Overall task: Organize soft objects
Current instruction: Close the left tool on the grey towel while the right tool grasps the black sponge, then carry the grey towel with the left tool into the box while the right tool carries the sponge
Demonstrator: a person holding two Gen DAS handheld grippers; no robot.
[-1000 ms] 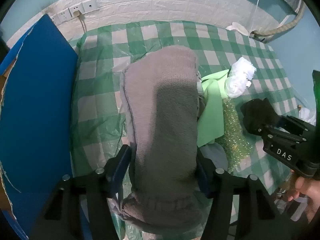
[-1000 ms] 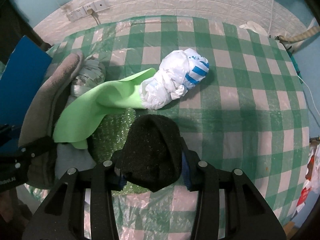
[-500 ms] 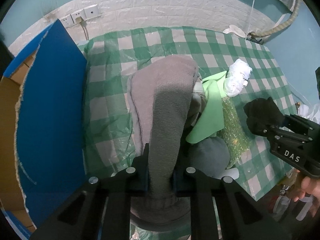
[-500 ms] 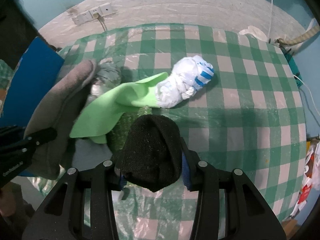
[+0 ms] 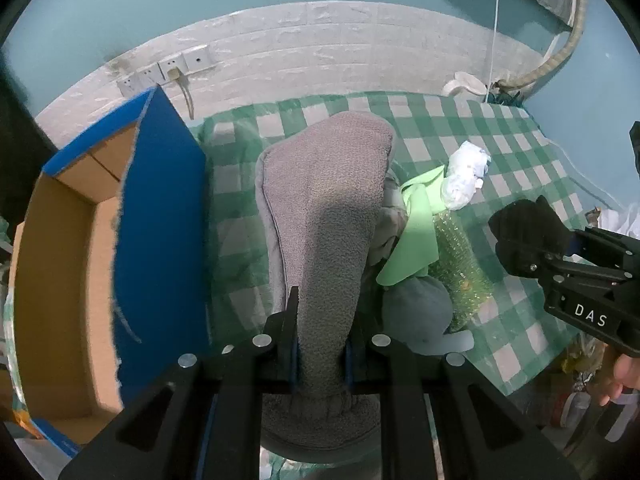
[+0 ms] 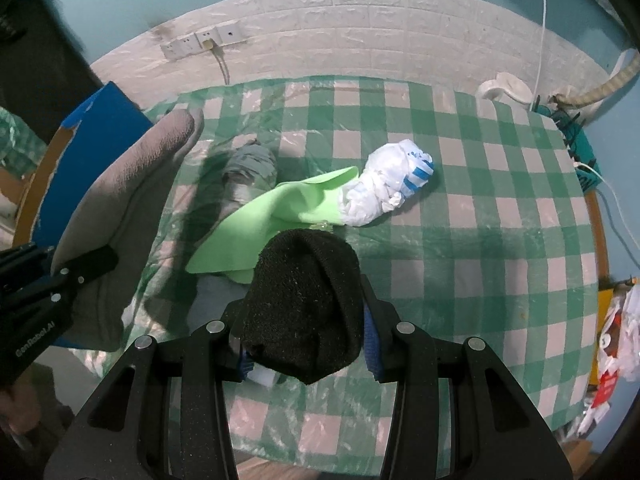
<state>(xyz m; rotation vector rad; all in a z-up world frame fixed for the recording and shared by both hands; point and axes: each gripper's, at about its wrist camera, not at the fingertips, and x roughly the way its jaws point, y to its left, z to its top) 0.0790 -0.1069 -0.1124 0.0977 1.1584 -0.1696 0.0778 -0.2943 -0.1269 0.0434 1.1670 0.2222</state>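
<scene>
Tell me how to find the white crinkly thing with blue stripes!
Look at the green checked tablecloth, near its middle. A bright green cloth lies there, and the white crumpled bag sits at that cloth's far end. It is the only white bundle, with blue stripes on one end.

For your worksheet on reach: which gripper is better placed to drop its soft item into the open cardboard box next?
Left gripper: its grey fleece sock hangs beside the blue-sided cardboard box; the right is farther away.
</scene>
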